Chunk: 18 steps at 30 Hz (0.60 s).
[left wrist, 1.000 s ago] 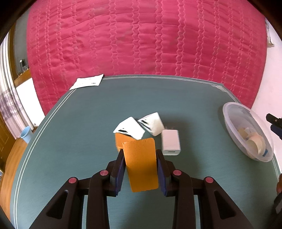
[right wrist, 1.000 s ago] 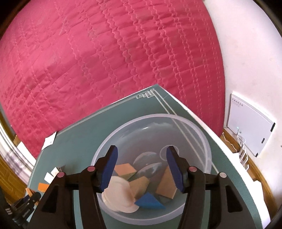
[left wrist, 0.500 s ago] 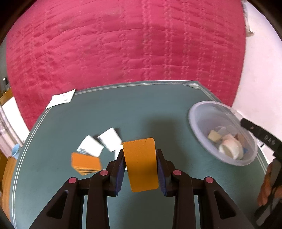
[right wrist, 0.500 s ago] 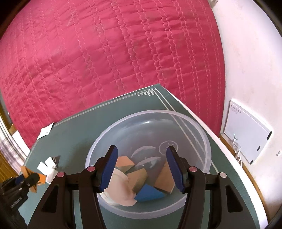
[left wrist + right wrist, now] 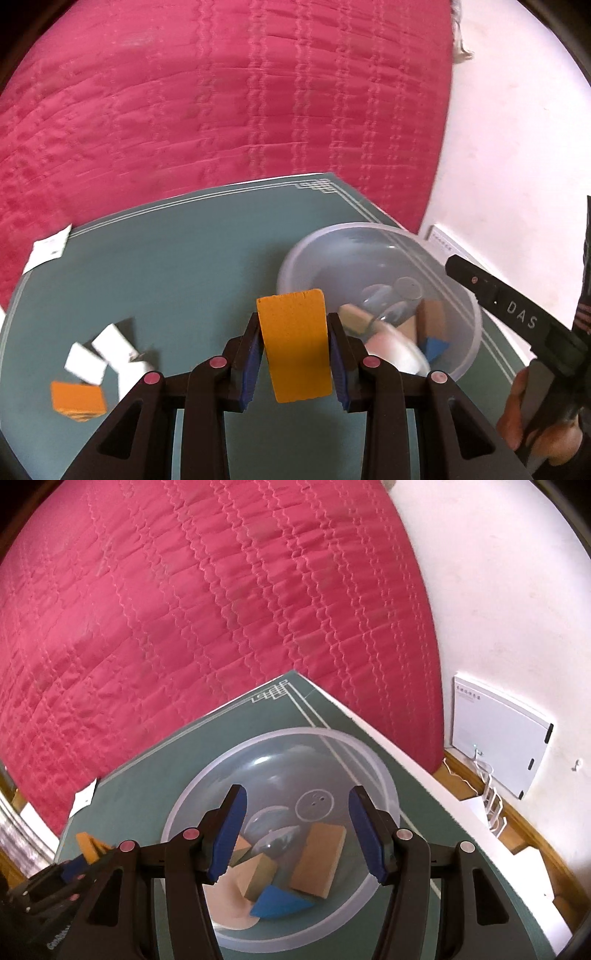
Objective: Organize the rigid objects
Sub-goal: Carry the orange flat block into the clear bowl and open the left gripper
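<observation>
Left wrist view: motion blur smears the white pieces (image 5: 107, 350) and the small orange block (image 5: 78, 400) lying at the lower left of the green table (image 5: 177, 266). The left gripper (image 5: 293, 354) has its fingers (image 5: 251, 356) clamped on an orange block (image 5: 294, 349), held beside the near rim of the clear bowl (image 5: 469, 317), which it partly hides. The right gripper's body (image 5: 517, 317) is cut off at the right edge.

Right wrist view: the right gripper (image 5: 295, 834) hangs over the bowl (image 5: 388, 786), its fingers (image 5: 225, 834) apart and touching nothing. Inside lie tan blocks (image 5: 317, 860), a blue wedge (image 5: 280, 904) and a pale piece half hidden behind a finger. The held orange block (image 5: 88, 845) peeks in at the left edge.
</observation>
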Available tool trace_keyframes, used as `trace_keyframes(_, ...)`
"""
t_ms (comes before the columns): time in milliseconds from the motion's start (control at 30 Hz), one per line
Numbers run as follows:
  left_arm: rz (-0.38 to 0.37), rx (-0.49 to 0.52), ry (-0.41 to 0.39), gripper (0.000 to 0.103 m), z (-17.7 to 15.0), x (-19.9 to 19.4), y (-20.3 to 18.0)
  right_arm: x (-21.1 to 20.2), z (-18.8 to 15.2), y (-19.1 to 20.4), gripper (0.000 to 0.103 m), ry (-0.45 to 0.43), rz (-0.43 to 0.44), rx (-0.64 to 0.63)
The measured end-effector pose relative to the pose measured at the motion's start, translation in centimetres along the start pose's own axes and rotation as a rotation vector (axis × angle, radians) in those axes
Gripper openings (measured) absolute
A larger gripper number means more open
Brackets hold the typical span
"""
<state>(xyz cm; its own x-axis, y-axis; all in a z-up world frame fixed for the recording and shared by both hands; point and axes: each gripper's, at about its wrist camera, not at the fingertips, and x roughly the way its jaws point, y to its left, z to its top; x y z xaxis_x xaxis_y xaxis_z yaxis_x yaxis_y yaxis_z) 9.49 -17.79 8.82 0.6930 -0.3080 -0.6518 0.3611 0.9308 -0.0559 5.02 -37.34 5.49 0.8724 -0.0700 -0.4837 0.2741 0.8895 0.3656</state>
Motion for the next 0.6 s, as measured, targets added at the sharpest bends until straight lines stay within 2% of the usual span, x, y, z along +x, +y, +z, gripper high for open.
trace_keyframes(167, -0.053, 0.017, -0.002, 0.036, 0.8, 0.9, -1.4, -0.1, 0.0, 0.0, 0.059, -0.006, 0.002, 0.002)
trace_keyframes(200, -0.063, 0.023, -0.001, 0.04, 0.9, 1.1, -1.6, -0.1, 0.0, 0.0, 0.059, -0.008, 0.001, 0.002)
trace_keyframes(233, -0.067, 0.026, 0.0, 0.054, 1.0, 1.2, -1.7, -0.1, 0.0, 0.0, 0.059, -0.01, 0.001, 0.003)
trace_keyframes(300, -0.057, 0.021, -0.015, 0.071, 0.9, 1.2, -1.5, -0.2, 0.0, 0.0, 0.059, -0.015, 0.002, 0.006)
trace_keyframes(600, 0.037, -0.034, -0.011, 0.077, 0.1, 1.1, 1.0, -0.3, 0.0, 0.0, 0.059, -0.02, 0.002, 0.006)
